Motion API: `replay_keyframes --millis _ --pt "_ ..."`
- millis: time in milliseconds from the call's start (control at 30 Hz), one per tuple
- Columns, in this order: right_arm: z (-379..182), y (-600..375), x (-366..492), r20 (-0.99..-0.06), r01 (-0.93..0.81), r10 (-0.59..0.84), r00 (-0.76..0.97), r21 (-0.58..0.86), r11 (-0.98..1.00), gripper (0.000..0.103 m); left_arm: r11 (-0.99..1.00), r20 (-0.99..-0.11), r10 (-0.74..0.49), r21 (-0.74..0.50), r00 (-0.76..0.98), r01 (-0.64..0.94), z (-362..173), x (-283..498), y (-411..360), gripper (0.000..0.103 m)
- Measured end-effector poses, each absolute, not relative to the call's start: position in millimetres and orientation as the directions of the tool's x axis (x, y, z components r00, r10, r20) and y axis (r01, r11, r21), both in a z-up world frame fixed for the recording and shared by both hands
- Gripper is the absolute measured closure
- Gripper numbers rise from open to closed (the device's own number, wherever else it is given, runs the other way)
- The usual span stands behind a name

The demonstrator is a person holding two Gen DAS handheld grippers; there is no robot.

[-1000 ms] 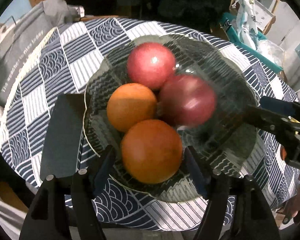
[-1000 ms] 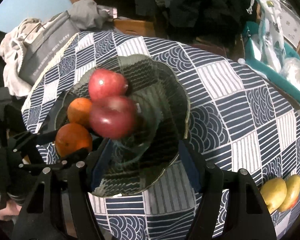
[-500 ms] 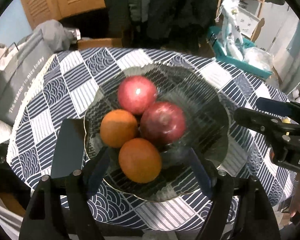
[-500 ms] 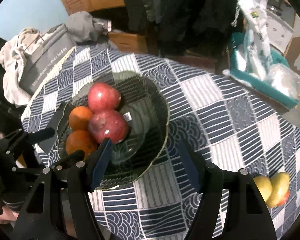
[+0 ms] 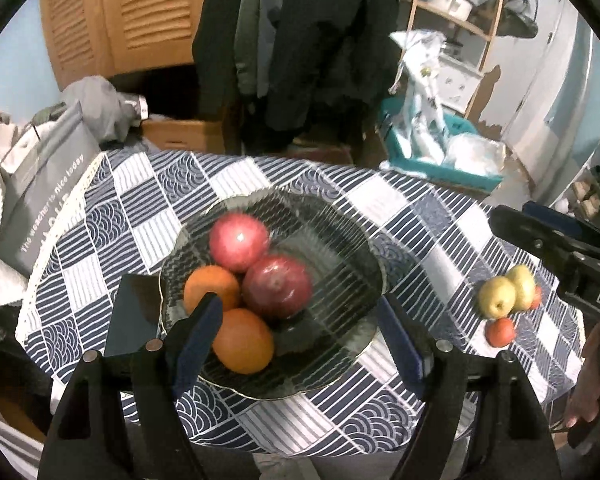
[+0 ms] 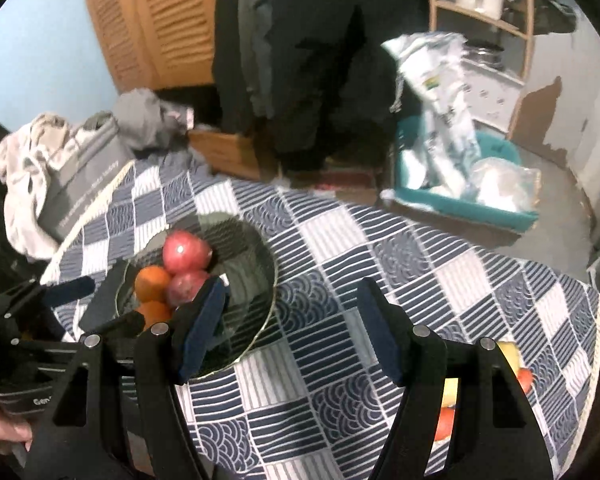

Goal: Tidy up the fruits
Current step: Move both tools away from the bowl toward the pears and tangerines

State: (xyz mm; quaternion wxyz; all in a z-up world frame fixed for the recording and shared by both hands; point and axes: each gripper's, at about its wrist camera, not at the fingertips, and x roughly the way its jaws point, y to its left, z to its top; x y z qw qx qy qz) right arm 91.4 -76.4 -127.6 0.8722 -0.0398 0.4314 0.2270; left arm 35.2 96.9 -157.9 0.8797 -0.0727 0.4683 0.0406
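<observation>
Grippers both hanging open and empty, left gripper (image 5: 300, 324) over glass bowl (image 5: 340, 240) holding two apples and two oranges, right gripper (image 6: 292, 324) likely needing loose fruits (image 5: 504, 300) at table's right edge next.

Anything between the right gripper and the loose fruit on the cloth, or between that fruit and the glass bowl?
Nothing visible. The right gripper is open and empty above bare tablecloth. The yellow apples and small red fruit sit right of the glass bowl, with only cloth between.
</observation>
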Motion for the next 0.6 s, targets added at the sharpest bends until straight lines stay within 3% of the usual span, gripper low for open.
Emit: replay_keyframes --millis 600 --pt "-72.3 -152.2 50.0 -0.686 -0.337 0.282 0.671 0.058 0.94 0.023 0.999 -0.737 0.011 -0.015 0.675 -0.032 -102.0 22.7 44.4 0.022"
